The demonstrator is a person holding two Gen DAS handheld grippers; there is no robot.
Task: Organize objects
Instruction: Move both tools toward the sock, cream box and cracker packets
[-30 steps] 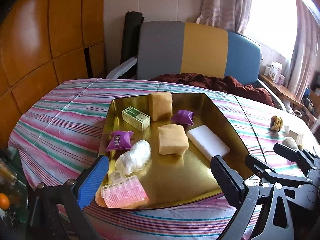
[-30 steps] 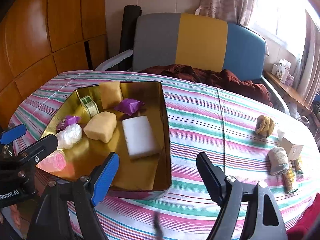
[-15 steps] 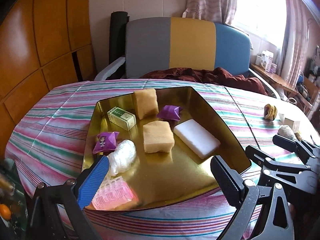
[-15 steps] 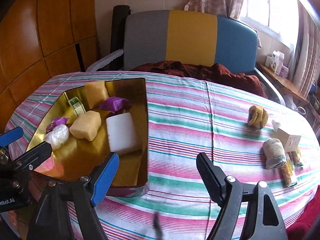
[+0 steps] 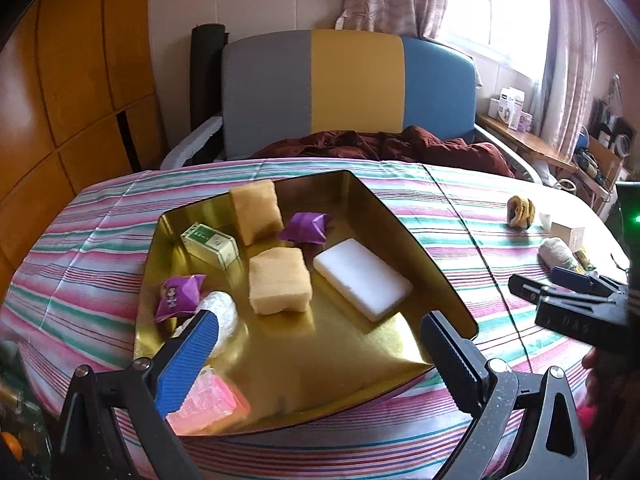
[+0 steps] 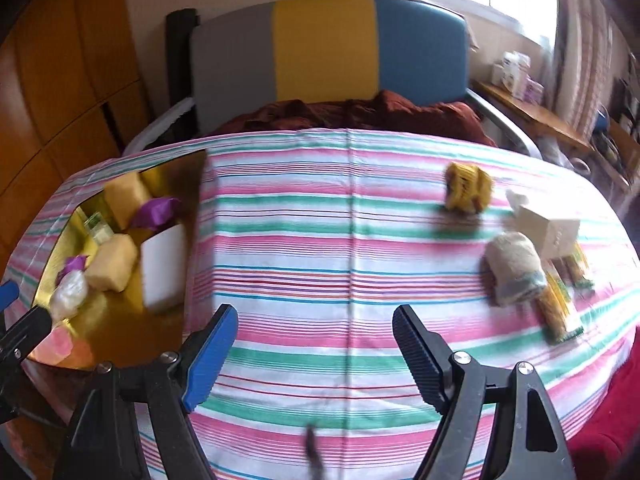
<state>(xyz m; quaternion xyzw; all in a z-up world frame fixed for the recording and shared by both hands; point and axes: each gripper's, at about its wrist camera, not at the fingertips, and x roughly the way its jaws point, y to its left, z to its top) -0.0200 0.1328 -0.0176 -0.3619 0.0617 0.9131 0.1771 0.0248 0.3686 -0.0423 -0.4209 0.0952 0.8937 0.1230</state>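
A gold tray (image 5: 400,216) on the striped tablecloth holds two tan sponges (image 5: 279,280), a white block (image 5: 362,278), two purple packets (image 5: 306,227), a green box (image 5: 209,244), a clear wrapped bundle (image 5: 222,310) and a pink box (image 5: 208,404). My left gripper (image 5: 320,344) is open and empty over the tray's near edge. My right gripper (image 6: 316,340) is open and empty over bare cloth right of the tray (image 6: 192,240). On the right lie a yellow bundle (image 6: 468,186), a white box (image 6: 550,232), a rolled cloth (image 6: 514,266) and yellow packets (image 6: 558,308).
A grey, yellow and blue seat back (image 5: 348,88) with a dark red cloth (image 5: 380,146) stands behind the table. Wooden panels (image 5: 60,80) fill the left. A shelf with boxes (image 5: 512,110) is under the window at right. The right gripper shows in the left wrist view (image 5: 568,288).
My right gripper has swung to the right, away from the tray and toward the objects on the right of the table. My left gripper has drifted slightly left over the tray.
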